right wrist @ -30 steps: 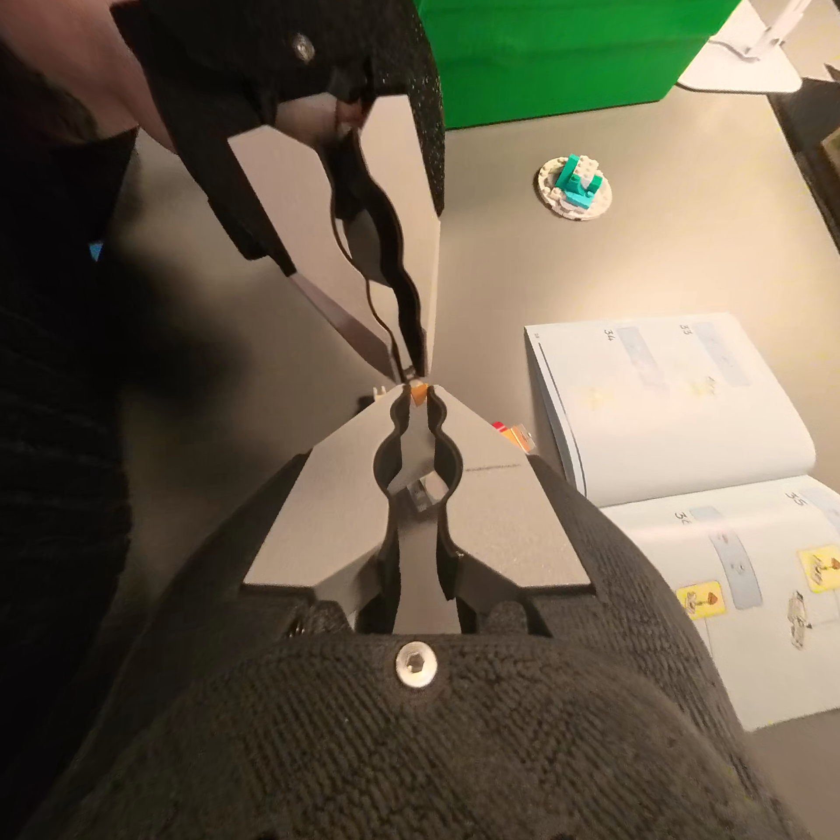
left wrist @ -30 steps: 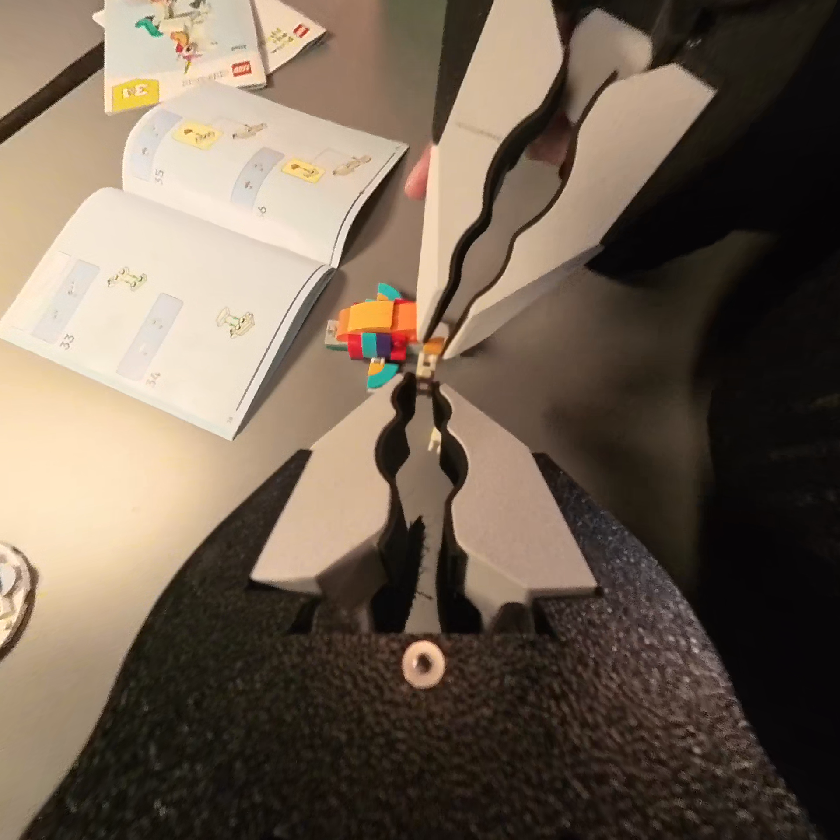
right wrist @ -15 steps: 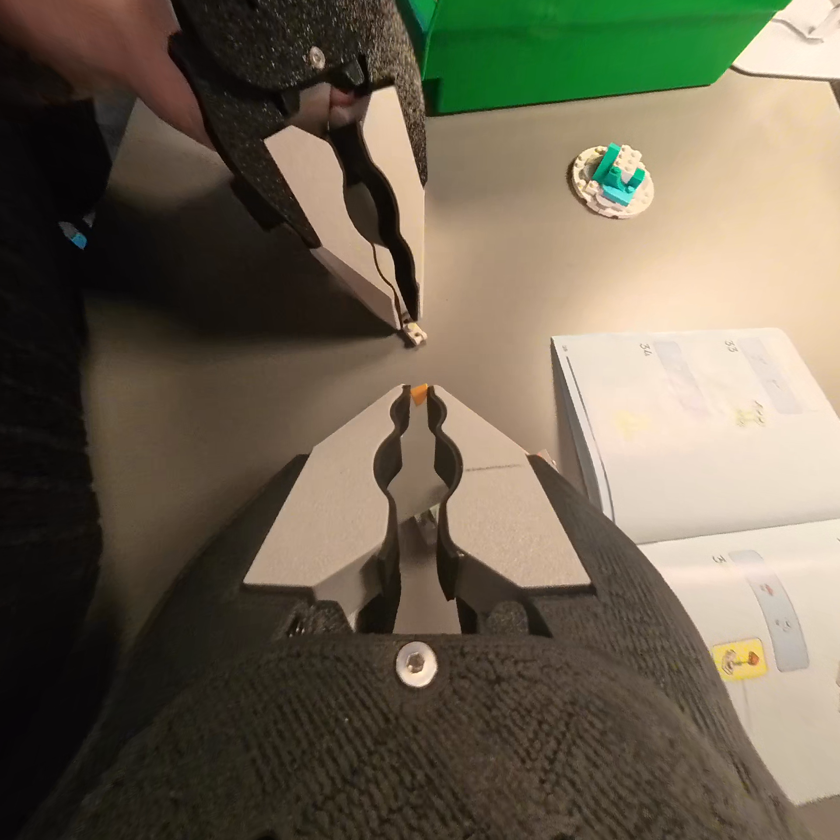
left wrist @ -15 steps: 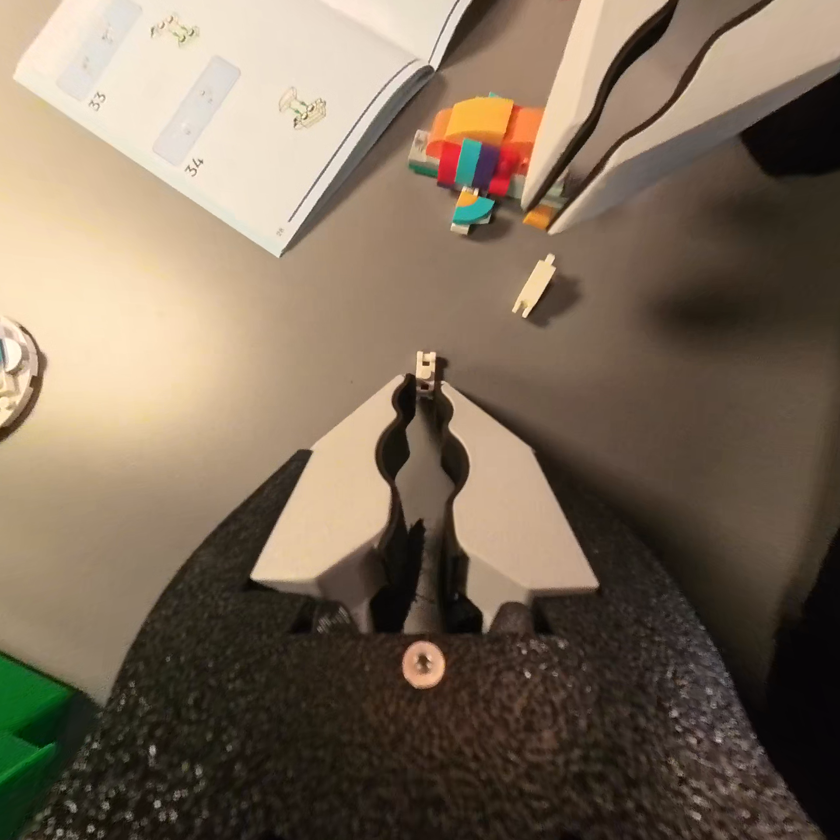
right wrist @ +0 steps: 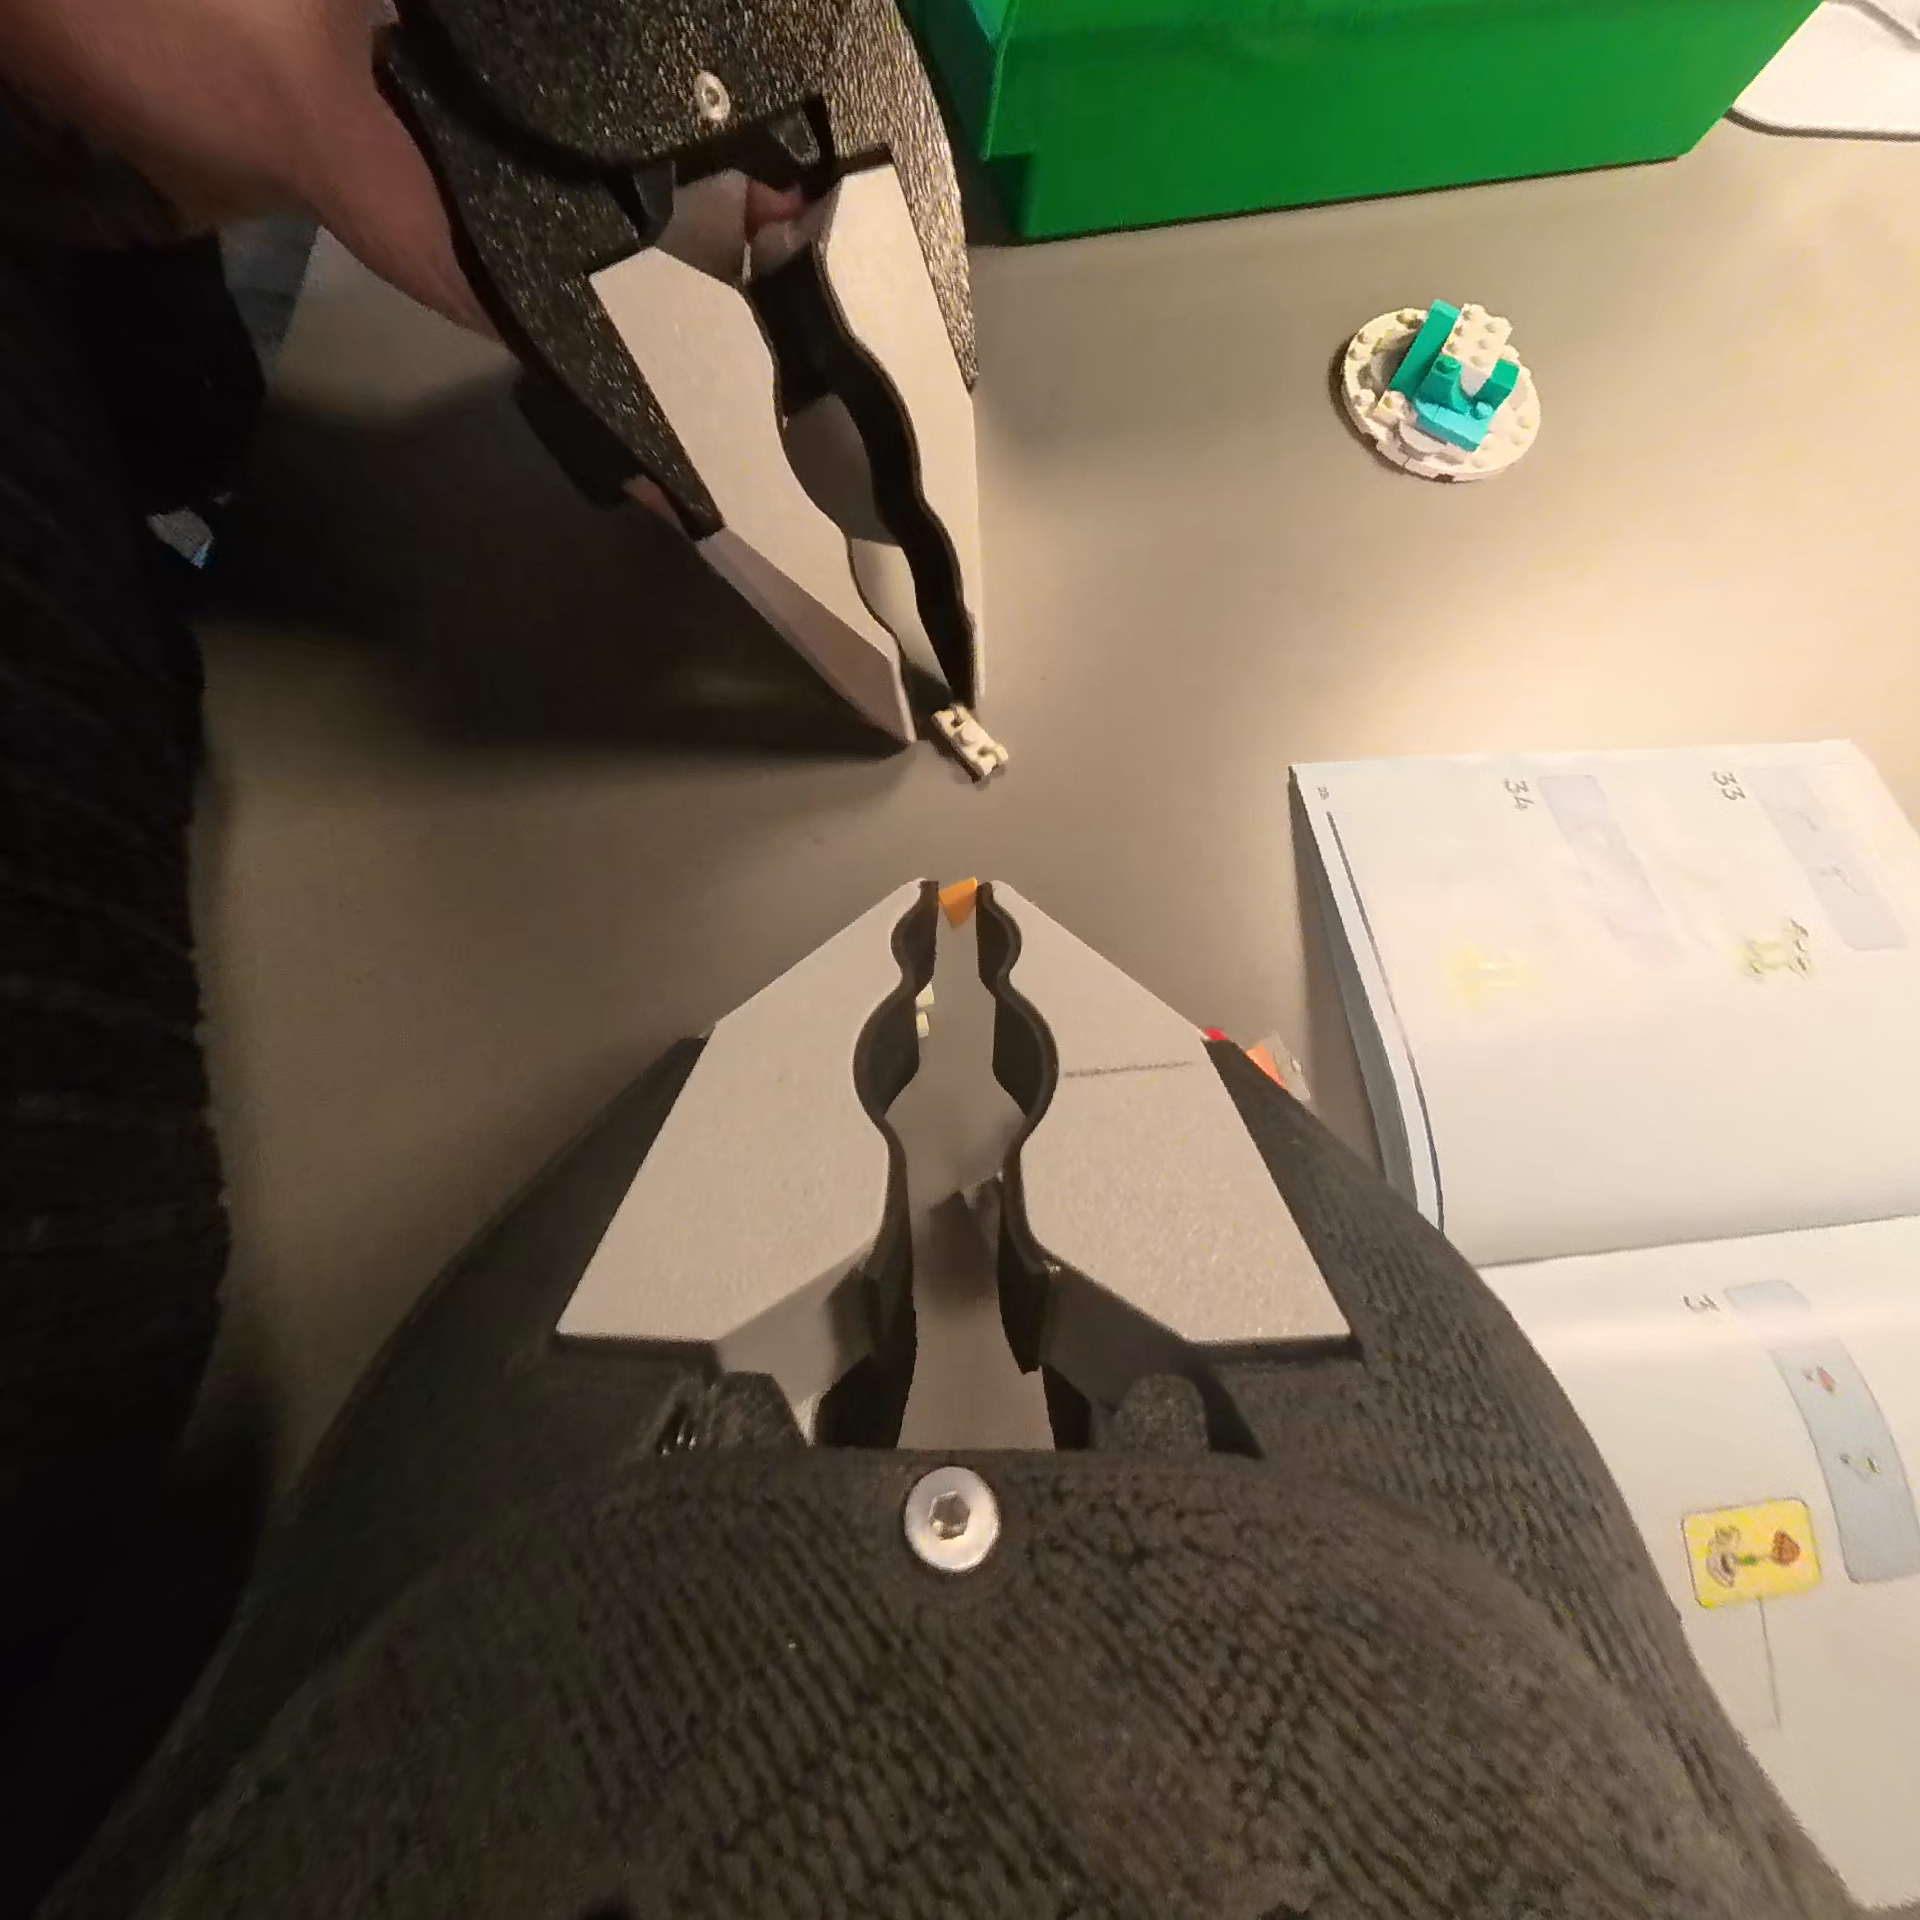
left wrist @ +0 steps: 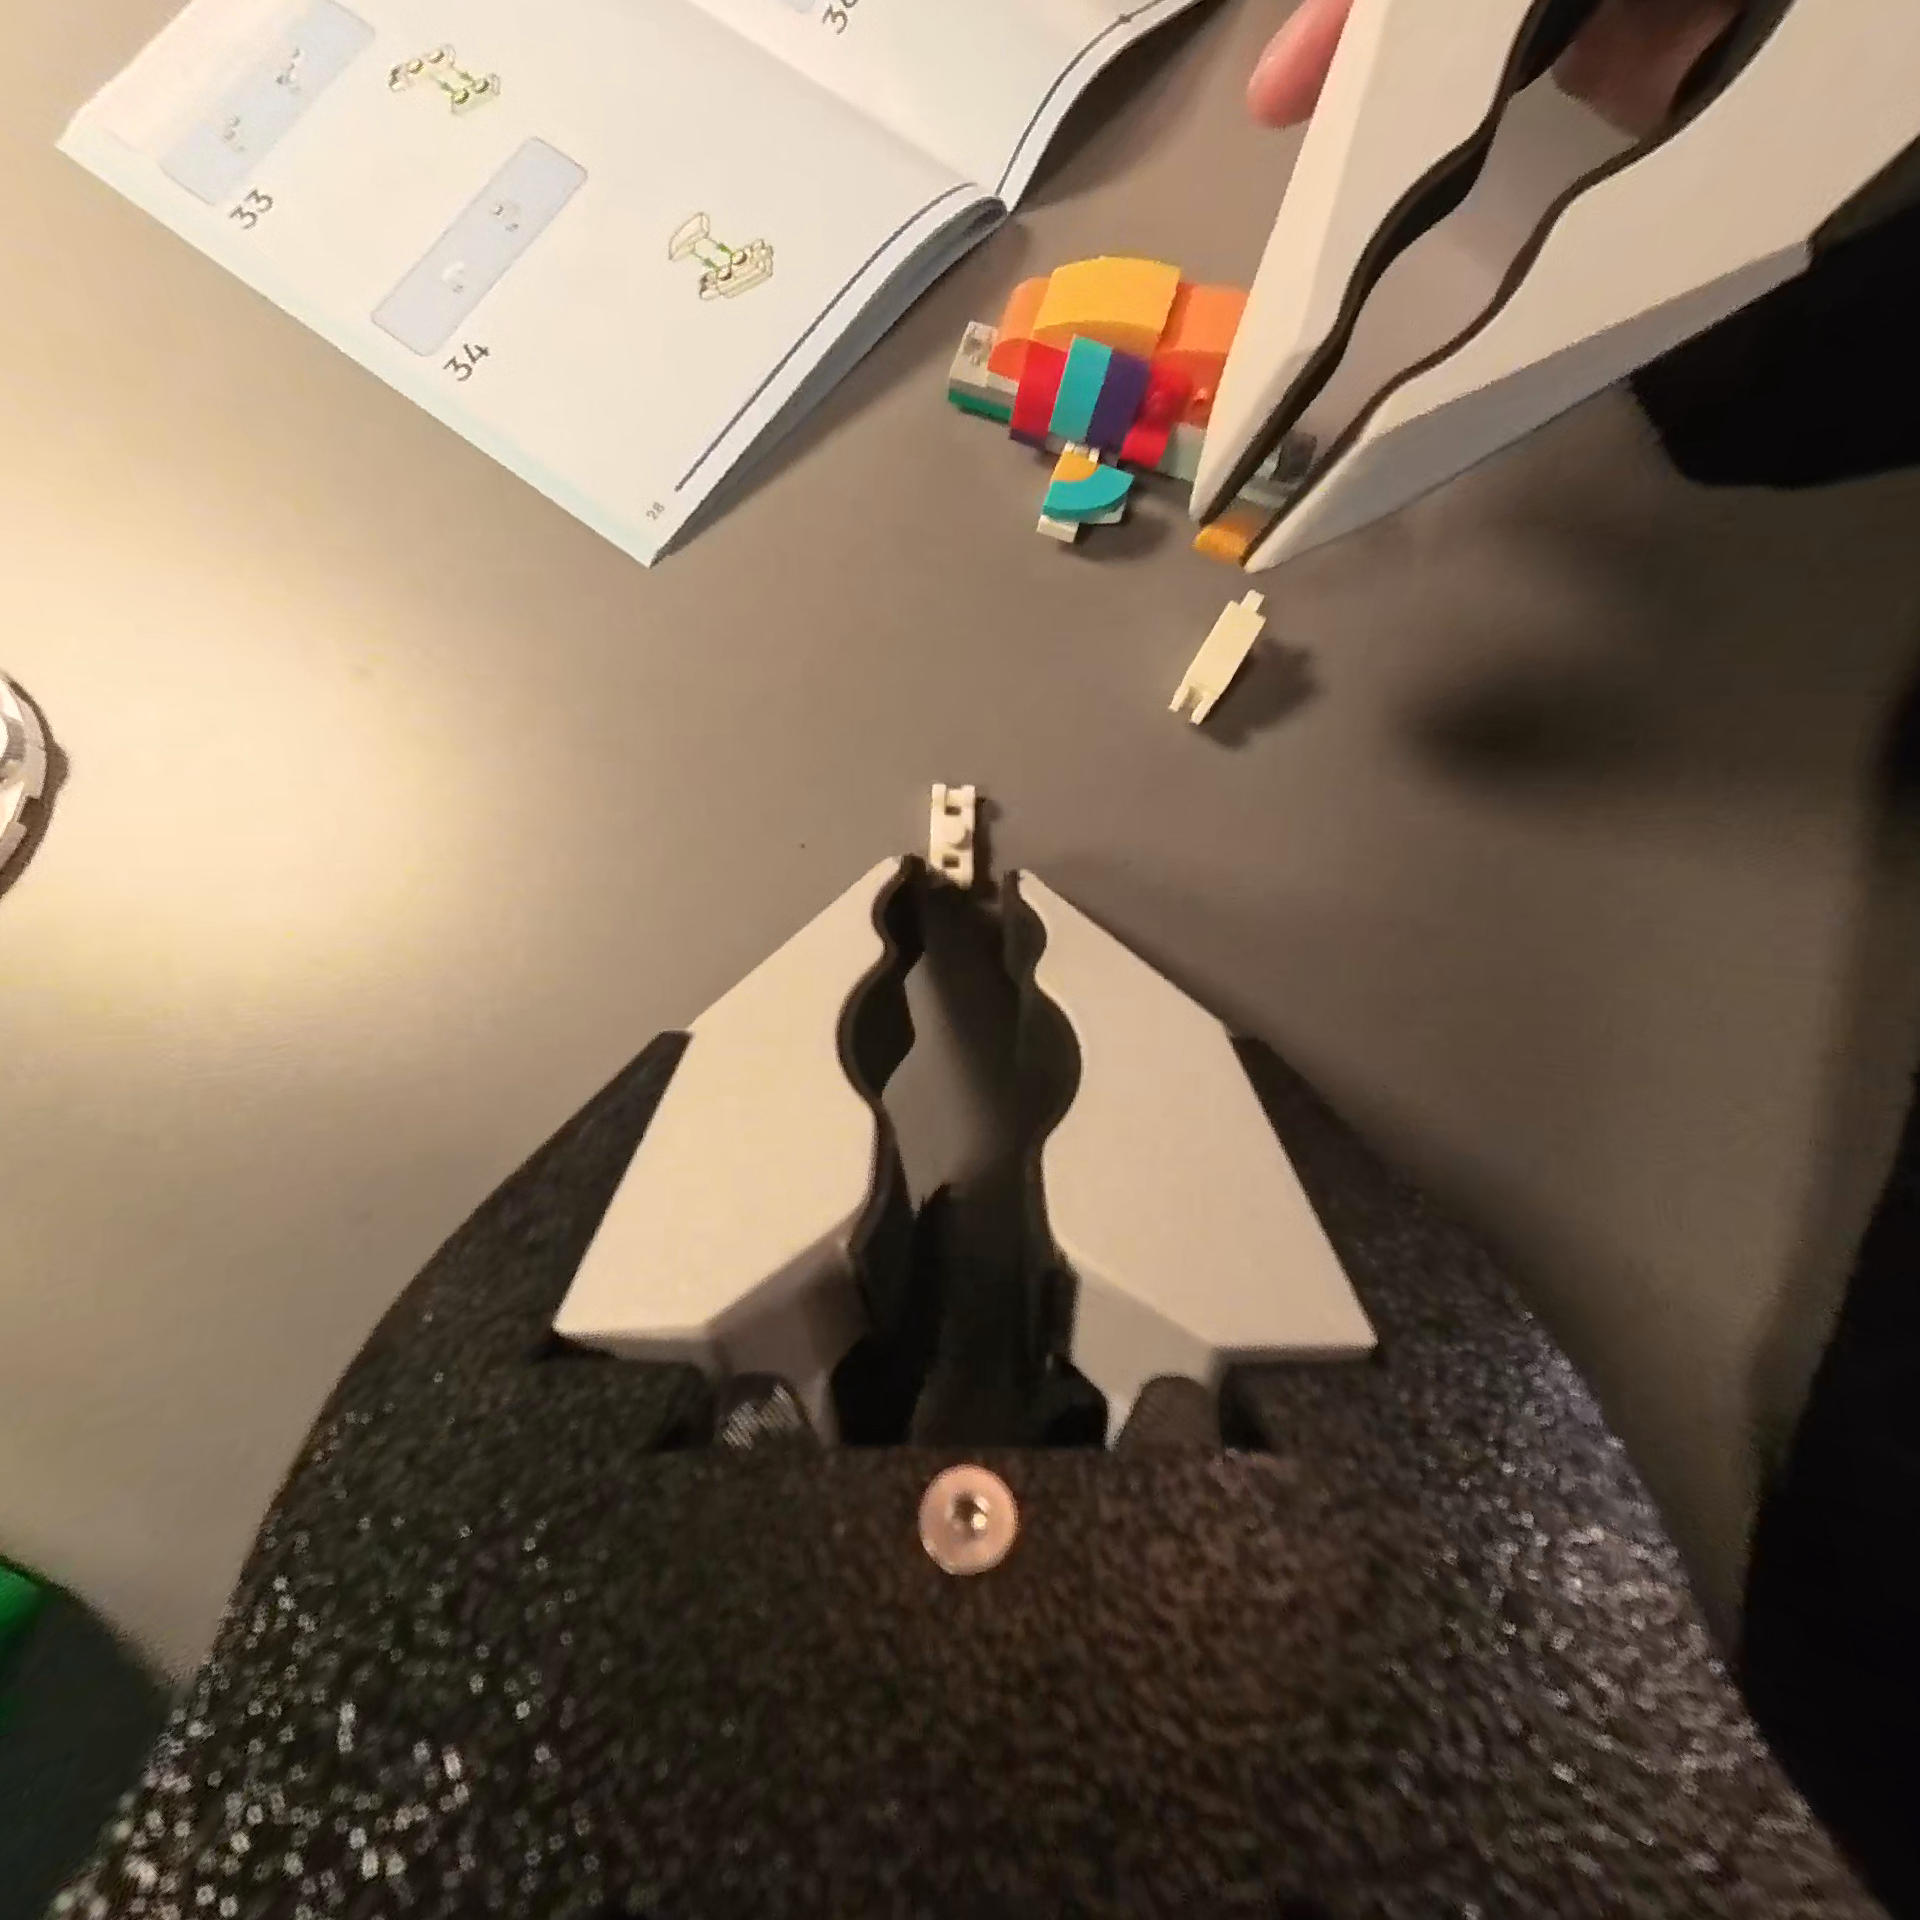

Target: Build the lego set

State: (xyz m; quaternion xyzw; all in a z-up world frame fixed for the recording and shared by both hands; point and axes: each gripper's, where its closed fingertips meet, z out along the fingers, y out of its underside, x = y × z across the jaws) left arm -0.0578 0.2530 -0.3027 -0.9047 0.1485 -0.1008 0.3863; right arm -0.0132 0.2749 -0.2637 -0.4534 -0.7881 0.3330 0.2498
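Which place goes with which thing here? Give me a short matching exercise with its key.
Things:
1. small white clip piece
2. colourful lego build
3. flat cream piece
4. round white base with teal bricks

Places:
A. lying loose on the table
B. at the left gripper's tips
C. near the green bin
D. at the right gripper's tips

Pairs: 1-B, 2-D, 3-A, 4-C

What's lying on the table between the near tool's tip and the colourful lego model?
In the left wrist view, one small cream clip piece lies between the left tool and the colourful model; otherwise bare table.
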